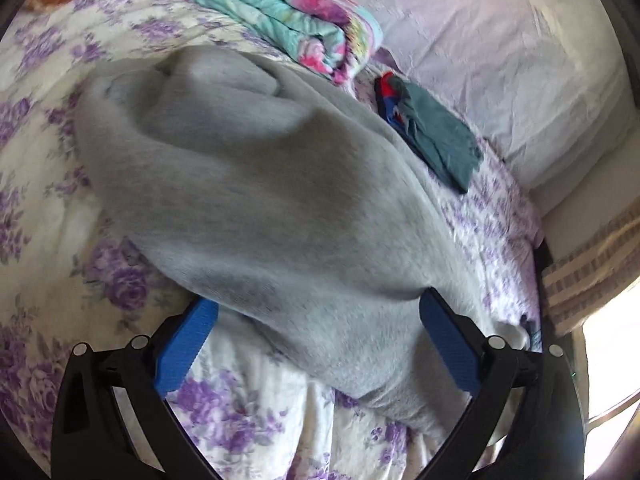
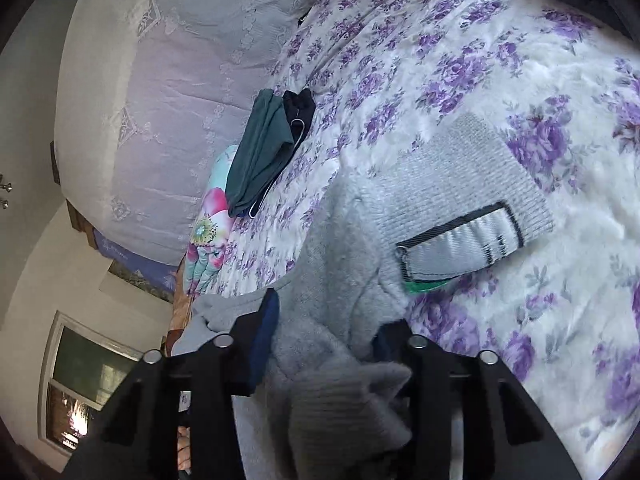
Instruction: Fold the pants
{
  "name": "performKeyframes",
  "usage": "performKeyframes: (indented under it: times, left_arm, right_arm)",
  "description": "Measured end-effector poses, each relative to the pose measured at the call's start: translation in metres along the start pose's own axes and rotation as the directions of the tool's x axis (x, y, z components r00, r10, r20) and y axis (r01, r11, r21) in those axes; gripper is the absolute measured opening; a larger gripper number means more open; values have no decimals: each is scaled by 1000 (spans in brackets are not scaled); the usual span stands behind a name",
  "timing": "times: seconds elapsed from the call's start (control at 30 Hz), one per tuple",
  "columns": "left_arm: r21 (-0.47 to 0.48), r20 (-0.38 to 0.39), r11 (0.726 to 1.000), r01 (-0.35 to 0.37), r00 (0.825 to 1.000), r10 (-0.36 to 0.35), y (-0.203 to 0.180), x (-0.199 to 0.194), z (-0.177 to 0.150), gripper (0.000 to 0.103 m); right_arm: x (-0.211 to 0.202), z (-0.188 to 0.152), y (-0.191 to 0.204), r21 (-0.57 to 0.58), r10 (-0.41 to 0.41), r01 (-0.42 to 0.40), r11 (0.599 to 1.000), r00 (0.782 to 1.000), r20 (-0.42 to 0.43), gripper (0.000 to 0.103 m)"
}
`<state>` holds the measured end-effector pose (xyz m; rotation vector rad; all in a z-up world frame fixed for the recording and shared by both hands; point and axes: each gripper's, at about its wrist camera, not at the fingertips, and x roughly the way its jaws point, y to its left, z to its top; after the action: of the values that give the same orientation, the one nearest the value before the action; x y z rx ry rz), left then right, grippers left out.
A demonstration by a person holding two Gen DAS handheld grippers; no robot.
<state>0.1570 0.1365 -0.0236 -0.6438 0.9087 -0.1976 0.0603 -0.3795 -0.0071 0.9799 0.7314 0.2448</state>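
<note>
Plainly, the grey pants [image 1: 256, 184] are a thick, fleecy knit, bunched into soft rolls on the bed [image 1: 36, 184], whose plush cover is white with purple roses. In the left wrist view, the left claw [image 1: 316, 312] stands wide apart, its ribbed blue pads [image 1: 186, 344] on either side of a hanging fold of grey cloth without pressing it. Beyond the pants lies a folded quilt [image 1: 276, 12] in aqua with pink flowers, then a flat teal garment [image 1: 436, 140] with a red and blue edge, then a pale lilac pillow [image 1: 500, 52] with a crinkled surface. In the right wrist view, the right claw [image 2: 324, 328] is pinched on a wad of the pants' fuzzy inner side. To its right the ribbed waistband [image 2: 464, 164] lies flat on the bed, showing a woven white label [image 2: 456, 244] edged in black with a green tab under it; its writing is too blurred to read.
</note>
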Motion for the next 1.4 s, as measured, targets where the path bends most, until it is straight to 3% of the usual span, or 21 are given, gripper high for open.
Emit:
performKeyframes:
  times: [0.07, 0.1, 0.13, 0.23, 0.3, 0.33, 0.43, 0.53, 0.57, 0.6, 0.63, 0.7, 0.8, 0.97, 1.1, 1.2, 1.27, 1.33, 1.37, 1.4]
  left_arm:
    - [-42, -9, 999, -13, 1000, 13, 2, 7, 9, 98]
    - [-37, -6, 999, -31, 1000, 30, -1, 9, 12, 98]
    - [-17, 0, 998, -62, 998, 62, -8, 14, 16, 98]
    - [48, 41, 991, -123, 992, 121, -29, 23, 19, 96]
    - [90, 65, 987, -131, 990, 125, -46, 27, 19, 82]
    - [103, 62, 987, -126, 991, 121, -53, 28, 18, 81]
    - [139, 58, 987, -85, 995, 78, -63, 24, 7, 81]
    - [172, 54, 979, -112, 993, 105, -57, 19, -7, 82]
    - [180, 44, 975, -131, 991, 125, -49, 18, -11, 83]
    - [181, 42, 974, -139, 990, 133, -41, 15, -14, 85]
    - [179, 44, 973, -148, 989, 142, -32, 10, -16, 85]
    - [163, 53, 975, -151, 988, 144, -12, -4, -15, 85]
    - [109, 59, 984, -140, 989, 135, 9, -19, -6, 93]
    - [54, 45, 995, -86, 995, 84, 16, -8, 4, 95]
    - [70, 75, 992, -102, 993, 97, -2, 11, 13, 96]
    - [22, 69, 995, -101, 993, 100, -4, 20, 19, 96]
    - [41, 79, 994, -106, 992, 102, -7, 17, 17, 87]
    - [98, 78, 990, -105, 992, 97, -10, 10, 13, 53]
    - [118, 81, 987, -109, 992, 100, -11, 5, 11, 47]
    - [139, 93, 984, -114, 990, 102, -11, -3, 9, 37]
  right_arm:
    - [-2, 13, 5, -35, 20, -20, 999, 1000, -6, 24]
    - [-4, 20, 10, -61, 21, -21, 998, 1000, 4, 14]
    - [-7, 29, 20, -104, 22, -20, 994, 1000, 21, 13]
    - [-15, 57, 53, -230, 36, -20, 973, 997, 66, 12]
    - [-16, 80, 72, -270, 36, -12, 963, 996, 81, 12]
    - [-18, 92, 77, -276, 28, 2, 961, 994, 105, 12]
    - [-28, 116, 74, -280, -3, 49, 959, 987, 163, 12]
    - [-32, 129, 42, -215, -57, 91, 972, 985, 162, 12]
    - [-25, 131, 29, -201, -105, 130, 971, 986, 132, 17]
    - [-20, 131, 11, -174, -151, 163, 971, 985, 82, 35]
    - [-20, 127, -6, -124, -205, 211, 970, 977, 58, 45]
    - [-41, 117, -29, -37, -231, 235, 971, 968, 94, 57]
    - [-80, 91, -38, -11, -177, 179, 984, 978, 110, 64]
    - [-124, 20, -31, 15, -100, 99, 995, 992, 76, 79]
    - [-101, -20, -27, 40, -47, 48, 998, 998, -29, 81]
    - [-63, -23, -13, 6, -24, 24, 1000, 996, -80, 84]
    - [-39, -22, -4, -18, -31, 30, 999, 995, -97, 86]
    - [-21, -20, 12, -88, -24, 17, 996, 997, -74, 77]
    - [-17, -18, 14, -95, 1, -8, 995, 997, -76, 49]
    - [-13, -10, 15, -90, 13, -20, 996, 997, -75, 28]
